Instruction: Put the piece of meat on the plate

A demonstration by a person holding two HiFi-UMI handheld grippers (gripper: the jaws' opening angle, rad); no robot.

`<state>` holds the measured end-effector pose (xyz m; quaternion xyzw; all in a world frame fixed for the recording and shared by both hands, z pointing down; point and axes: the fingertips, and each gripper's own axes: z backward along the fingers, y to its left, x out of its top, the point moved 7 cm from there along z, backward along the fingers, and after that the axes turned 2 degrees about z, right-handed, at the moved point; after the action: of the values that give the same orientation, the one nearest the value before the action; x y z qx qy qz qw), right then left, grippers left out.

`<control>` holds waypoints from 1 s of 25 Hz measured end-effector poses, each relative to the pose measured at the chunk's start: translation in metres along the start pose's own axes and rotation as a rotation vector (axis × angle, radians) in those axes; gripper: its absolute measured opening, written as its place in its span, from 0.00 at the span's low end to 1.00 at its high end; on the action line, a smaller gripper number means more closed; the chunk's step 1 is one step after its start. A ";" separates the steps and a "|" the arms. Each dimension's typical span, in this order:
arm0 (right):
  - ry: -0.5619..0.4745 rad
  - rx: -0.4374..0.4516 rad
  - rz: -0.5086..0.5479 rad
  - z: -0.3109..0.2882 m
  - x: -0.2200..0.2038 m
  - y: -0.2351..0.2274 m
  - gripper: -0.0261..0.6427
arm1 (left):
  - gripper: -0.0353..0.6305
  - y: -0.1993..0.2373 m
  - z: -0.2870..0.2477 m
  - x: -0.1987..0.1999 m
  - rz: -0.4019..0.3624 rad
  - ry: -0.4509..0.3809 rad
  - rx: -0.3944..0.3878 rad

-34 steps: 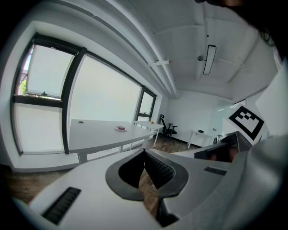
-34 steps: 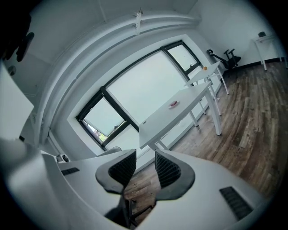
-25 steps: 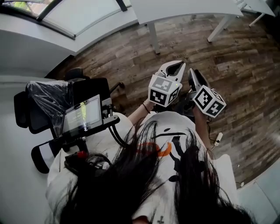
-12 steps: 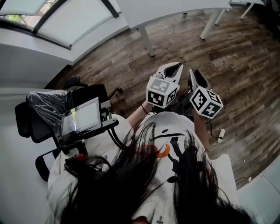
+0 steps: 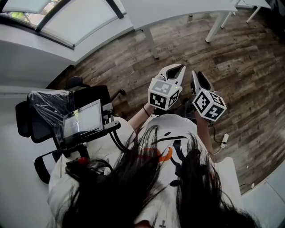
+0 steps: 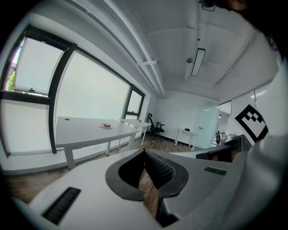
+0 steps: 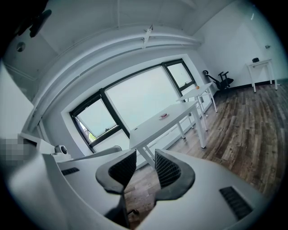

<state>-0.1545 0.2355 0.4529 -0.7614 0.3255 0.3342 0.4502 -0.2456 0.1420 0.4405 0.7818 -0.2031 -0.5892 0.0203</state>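
A small plate with a pinkish-red piece of meat (image 6: 106,126) sits far off on a long white table (image 6: 85,132). The right gripper view shows it as a small pink spot (image 7: 164,116) on that table (image 7: 157,126). I hold both grippers side by side at chest height over the wooden floor. My left gripper (image 5: 177,67) is shut, its tips (image 6: 144,152) meeting on nothing. My right gripper (image 5: 196,75) is drawn in to a narrow slit (image 7: 145,155), also empty. In the head view only the table's edge (image 5: 178,11) shows, not the plate.
A black office chair wrapped in plastic (image 5: 49,100) and a screen on a stand (image 5: 83,117) are at my left. A table leg (image 5: 150,42) stands ahead. A cable plug (image 5: 222,139) lies on the floor at right. More desks and a chair (image 6: 156,127) stand at the far wall.
The head view has tilted slightly, shifting the room a little. Both grippers stay side by side in front of the chest, jaws unchanged.
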 end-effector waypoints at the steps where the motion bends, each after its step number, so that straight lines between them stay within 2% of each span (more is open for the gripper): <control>1: 0.002 0.000 0.001 0.000 0.000 0.000 0.24 | 0.06 0.000 0.000 0.000 0.000 0.000 0.000; 25: 0.020 0.012 0.022 -0.004 -0.009 0.014 0.24 | 0.06 0.004 0.009 -0.004 -0.013 0.006 -0.004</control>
<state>-0.1700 0.2284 0.4550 -0.7583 0.3403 0.3297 0.4477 -0.2560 0.1414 0.4422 0.7847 -0.1969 -0.5875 0.0184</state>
